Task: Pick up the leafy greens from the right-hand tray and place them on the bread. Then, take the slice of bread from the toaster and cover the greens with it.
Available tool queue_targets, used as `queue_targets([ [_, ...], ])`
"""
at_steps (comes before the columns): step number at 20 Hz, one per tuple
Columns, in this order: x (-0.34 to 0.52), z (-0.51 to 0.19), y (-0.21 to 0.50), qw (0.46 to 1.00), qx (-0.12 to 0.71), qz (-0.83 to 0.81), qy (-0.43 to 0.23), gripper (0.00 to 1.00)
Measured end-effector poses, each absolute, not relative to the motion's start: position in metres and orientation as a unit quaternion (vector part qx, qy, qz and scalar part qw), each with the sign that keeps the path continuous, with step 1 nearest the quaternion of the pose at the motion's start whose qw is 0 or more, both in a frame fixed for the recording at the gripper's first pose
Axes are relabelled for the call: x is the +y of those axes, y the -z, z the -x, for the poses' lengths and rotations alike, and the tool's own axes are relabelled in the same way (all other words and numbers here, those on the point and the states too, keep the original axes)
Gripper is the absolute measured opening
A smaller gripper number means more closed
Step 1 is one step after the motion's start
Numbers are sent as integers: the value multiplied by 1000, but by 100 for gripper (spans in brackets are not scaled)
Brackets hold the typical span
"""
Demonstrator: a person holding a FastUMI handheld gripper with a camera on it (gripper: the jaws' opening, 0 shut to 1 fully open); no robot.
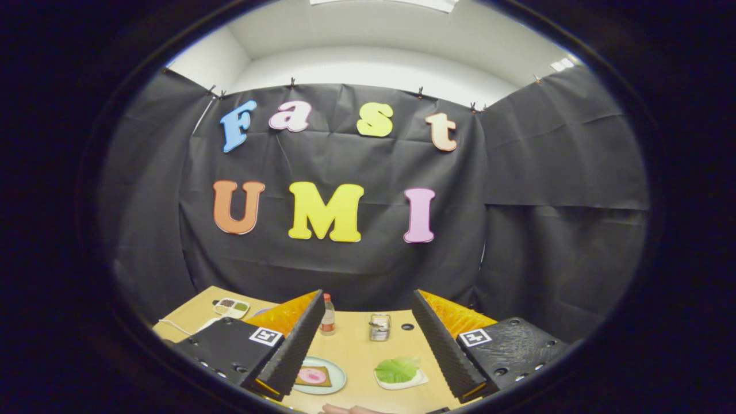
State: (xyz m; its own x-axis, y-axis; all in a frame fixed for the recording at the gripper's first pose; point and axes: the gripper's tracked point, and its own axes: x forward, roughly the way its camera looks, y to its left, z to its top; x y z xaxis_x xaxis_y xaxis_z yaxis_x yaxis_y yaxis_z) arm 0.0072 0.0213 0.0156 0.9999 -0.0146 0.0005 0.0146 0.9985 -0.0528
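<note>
My gripper (368, 351) is open, its two black ridged fingers spread wide above the wooden table (359, 351) with nothing between them. Below and between the fingers, leafy greens (398, 369) lie on a small white tray (401, 380) close to the right finger. Next to the left finger, a slice of bread (313, 376) with a pink piece on top rests on a pale green plate (336, 376). A small metal toaster (379, 326) stands farther back on the table, beyond the fingers.
A small bottle with a red cap (328, 314) stands at the back next to the left finger. A white divided dish (231, 307) with a white cable sits at the far left. Part of a hand (351, 409) shows at the table's near edge.
</note>
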Motion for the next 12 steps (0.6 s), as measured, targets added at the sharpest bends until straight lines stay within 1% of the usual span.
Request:
queue_targets([
  [7, -8, -21, 9, 1000, 22, 19, 7, 95],
  [12, -48, -53, 45, 998, 50, 35, 1, 95],
])
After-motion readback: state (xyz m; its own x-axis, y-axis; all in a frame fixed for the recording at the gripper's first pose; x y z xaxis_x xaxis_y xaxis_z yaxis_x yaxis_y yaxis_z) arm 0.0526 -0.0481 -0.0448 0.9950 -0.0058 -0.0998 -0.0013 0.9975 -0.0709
